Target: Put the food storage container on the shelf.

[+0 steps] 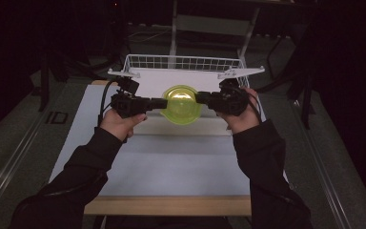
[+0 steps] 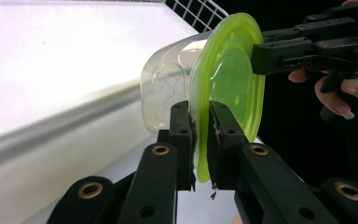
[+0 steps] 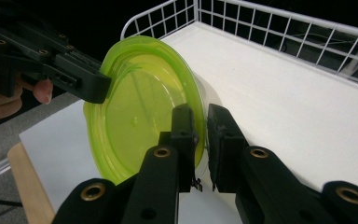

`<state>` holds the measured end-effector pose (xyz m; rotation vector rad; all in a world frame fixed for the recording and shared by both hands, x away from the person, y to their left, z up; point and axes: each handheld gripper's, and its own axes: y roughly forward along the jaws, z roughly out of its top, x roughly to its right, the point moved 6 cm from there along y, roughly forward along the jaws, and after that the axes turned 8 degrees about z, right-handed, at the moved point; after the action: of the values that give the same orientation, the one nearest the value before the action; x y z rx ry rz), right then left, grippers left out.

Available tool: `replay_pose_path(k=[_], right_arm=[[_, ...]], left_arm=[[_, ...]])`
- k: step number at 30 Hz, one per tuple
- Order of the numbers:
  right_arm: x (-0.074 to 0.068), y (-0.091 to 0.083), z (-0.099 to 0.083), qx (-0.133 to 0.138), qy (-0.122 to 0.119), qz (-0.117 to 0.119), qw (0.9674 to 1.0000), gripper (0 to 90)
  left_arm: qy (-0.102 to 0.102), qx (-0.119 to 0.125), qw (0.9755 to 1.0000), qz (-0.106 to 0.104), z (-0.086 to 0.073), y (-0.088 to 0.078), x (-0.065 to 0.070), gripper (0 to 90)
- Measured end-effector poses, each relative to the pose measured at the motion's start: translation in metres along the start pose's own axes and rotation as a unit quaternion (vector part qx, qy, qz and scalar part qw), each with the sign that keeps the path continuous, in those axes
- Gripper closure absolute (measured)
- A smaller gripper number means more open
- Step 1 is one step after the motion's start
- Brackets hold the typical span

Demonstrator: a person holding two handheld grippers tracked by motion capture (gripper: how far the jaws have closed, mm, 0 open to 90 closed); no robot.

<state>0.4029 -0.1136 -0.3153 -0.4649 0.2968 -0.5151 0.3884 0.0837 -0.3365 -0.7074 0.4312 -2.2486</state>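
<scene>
You are carrying the lidded container [image 1: 181,106] above the tabletop [image 1: 171,167], each hand-held gripper, left [image 1: 164,103] and right [image 1: 198,98], pinching its green rim, needing level, matched motion toward the wire basket [image 1: 186,64].

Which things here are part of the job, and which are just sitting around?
Part of the job:
- clear container with its green lid, held up off the table
- left gripper, pinching the lid's rim
- right gripper, pinching the opposite rim

Just sitting around:
- white wire basket behind them
- white table
</scene>
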Motion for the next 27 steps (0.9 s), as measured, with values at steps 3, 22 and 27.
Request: replay_pose_path(k=[3, 22, 27], right_arm=[[0.006, 0.001, 0.007, -0.002, -0.003, -0.002, 1.0, 81.7], [0.046, 0.022, 0.031, -0.025, 0.018, -0.017, 0.9994, 81.3], [0.059, 0.029, 0.036, -0.048, 0.024, -0.023, 0.9983, 80.9]], left_arm=[[-0.003, 0.004, 1.0, 0.003, 0.008, 0.003, -0.003, 82.3], [-0.04, -0.001, 0.9991, 0.017, 0.035, 0.03, -0.029, 82.1], [-0.06, -0.007, 0.9981, 0.012, 0.038, 0.042, -0.038, 82.1]])
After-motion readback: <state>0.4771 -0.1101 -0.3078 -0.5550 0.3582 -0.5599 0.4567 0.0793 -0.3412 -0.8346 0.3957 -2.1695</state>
